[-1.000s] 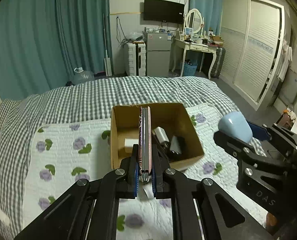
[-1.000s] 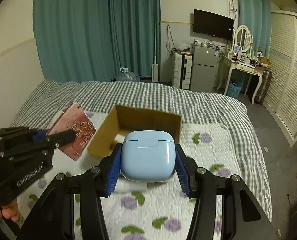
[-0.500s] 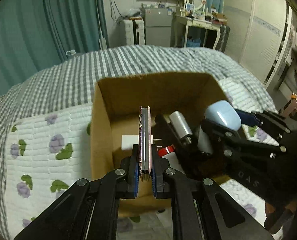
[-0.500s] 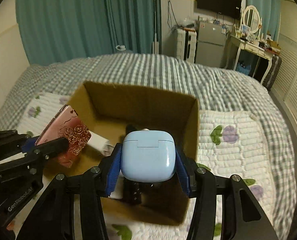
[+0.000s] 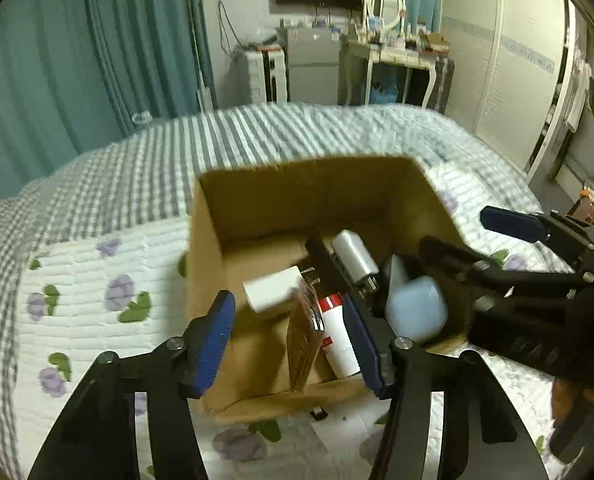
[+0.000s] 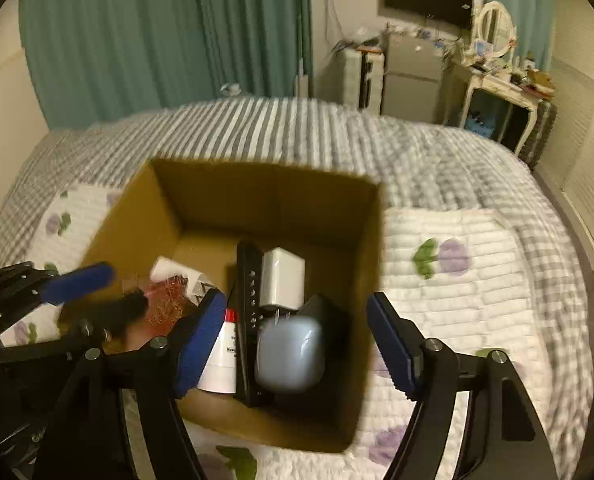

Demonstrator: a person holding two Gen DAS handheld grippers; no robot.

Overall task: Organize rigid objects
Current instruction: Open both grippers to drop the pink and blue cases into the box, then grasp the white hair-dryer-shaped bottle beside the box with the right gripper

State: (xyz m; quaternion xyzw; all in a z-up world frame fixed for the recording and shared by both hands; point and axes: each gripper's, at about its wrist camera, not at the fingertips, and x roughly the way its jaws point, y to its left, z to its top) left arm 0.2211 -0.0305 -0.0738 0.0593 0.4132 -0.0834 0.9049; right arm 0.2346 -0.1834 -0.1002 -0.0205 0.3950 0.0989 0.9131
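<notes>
An open cardboard box [image 5: 205, 240] [image 6: 369, 240] sits on the bed. My left gripper [image 5: 289, 344] [image 6: 97, 294] hangs over its near left part with the jaws opening. A flat rose-patterned case [image 5: 303, 336] [image 6: 165, 300] stands on edge inside the box between the pads, touching neither. My right gripper [image 6: 297, 346] [image 5: 463, 232] is over the box's right part, its jaws also opening. A light blue earbud case [image 6: 289, 356] [image 5: 415, 308] lies in the box below them, free of the pads.
The box also holds a white charger [image 6: 283, 280], a long black strip [image 6: 245, 320], a white tube with a red band [image 5: 337, 336] and a white block [image 5: 273, 292]. A floral quilt [image 5: 97, 300] on a checked bedspread [image 6: 297, 128] surrounds the box.
Both grippers came down over the box and opened. The rose-patterned case left the left pads and the blue case left the right pads; both are now inside the box.
</notes>
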